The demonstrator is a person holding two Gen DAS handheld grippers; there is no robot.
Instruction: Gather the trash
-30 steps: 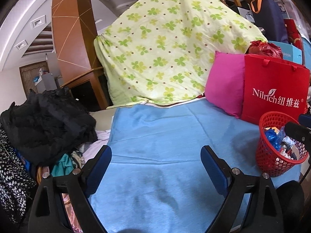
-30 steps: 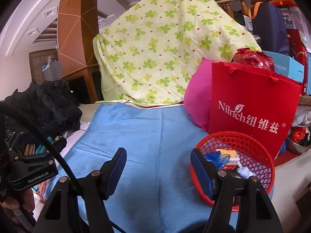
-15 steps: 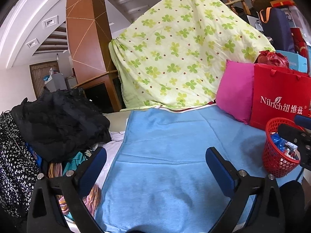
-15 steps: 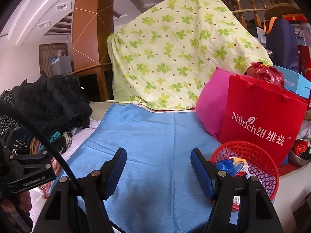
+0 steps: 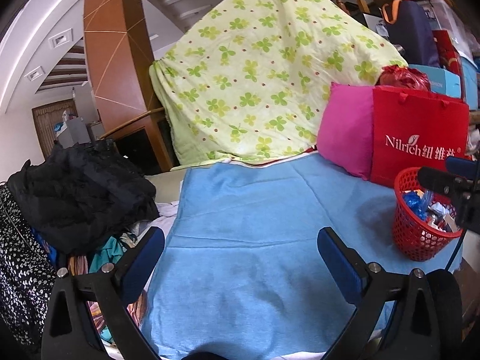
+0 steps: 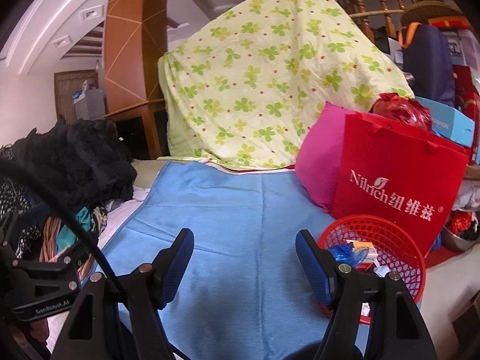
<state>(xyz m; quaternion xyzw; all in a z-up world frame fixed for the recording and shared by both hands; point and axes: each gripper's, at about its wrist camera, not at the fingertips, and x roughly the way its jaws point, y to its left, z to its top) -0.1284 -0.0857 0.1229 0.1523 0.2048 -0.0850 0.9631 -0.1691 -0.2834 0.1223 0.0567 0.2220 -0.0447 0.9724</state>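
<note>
A red mesh basket stands on the blue towel at the right, holding blue wrappers and other trash. My left gripper is open and empty over the towel, left of the basket. My right gripper is open and empty, its right finger just in front of the basket's left rim. Part of the right gripper shows at the right edge of the left wrist view, over the basket. No loose trash shows on the towel.
A red Nilrich bag and a pink pillow stand behind the basket. A green clover quilt hangs at the back. A pile of dark clothes lies at the left.
Both grippers have drawn back and up from the towel and shifted left, so the basket looks smaller and further right. Both stay open and empty.
</note>
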